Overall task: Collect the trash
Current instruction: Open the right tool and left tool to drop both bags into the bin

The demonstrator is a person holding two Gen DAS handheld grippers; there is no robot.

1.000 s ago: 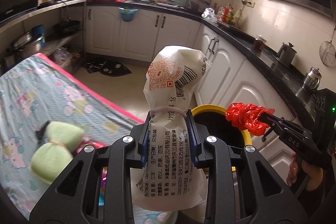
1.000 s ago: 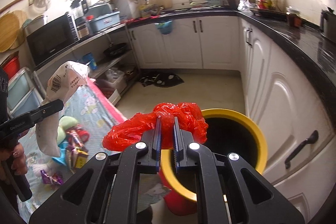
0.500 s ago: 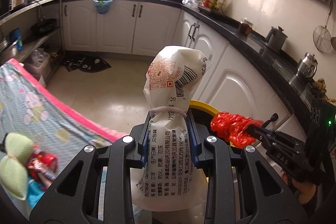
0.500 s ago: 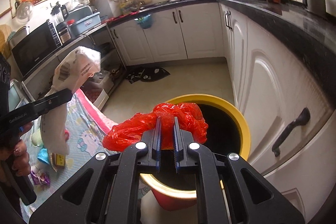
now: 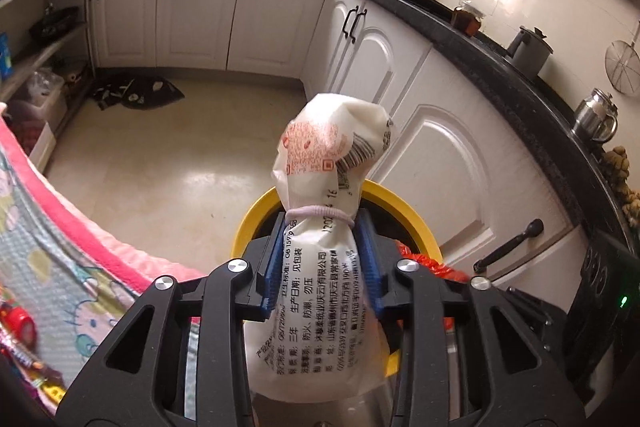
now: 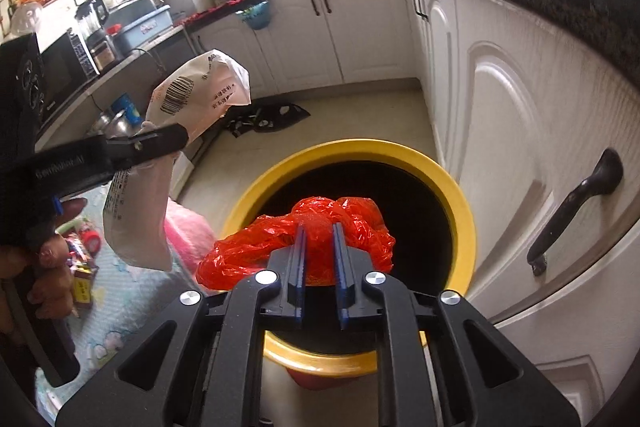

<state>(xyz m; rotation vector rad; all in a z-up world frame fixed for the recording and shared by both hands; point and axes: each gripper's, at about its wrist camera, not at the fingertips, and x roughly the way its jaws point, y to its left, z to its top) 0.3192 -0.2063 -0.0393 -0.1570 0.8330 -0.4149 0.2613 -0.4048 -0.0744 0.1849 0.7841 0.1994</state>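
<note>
- Yellow-rimmed bin (image 6: 464,223), round and dark inside, standing just beside the white cabinet door (image 6: 532,131); landmark for all below.
- Over its near rim: white printed plastic bag (image 5: 320,267), soft, cinched by a band, between the opening jaws of the left gripper (image 5: 322,263); apparently slipping free, not yet in.
- Above its mouth: crinkled red plastic bag (image 6: 320,235), glossy, between the opening jaws of the right gripper (image 6: 320,259).
- Beside the bin, on the patterned cloth (image 6: 132,307): small wrappers left to collect.

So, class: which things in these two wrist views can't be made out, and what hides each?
- Bin contents: right wrist view, interior black, red bag in front.
- White bag bottom: left wrist view, hidden by left gripper.
- Its small print: right wrist view, too small.
</note>
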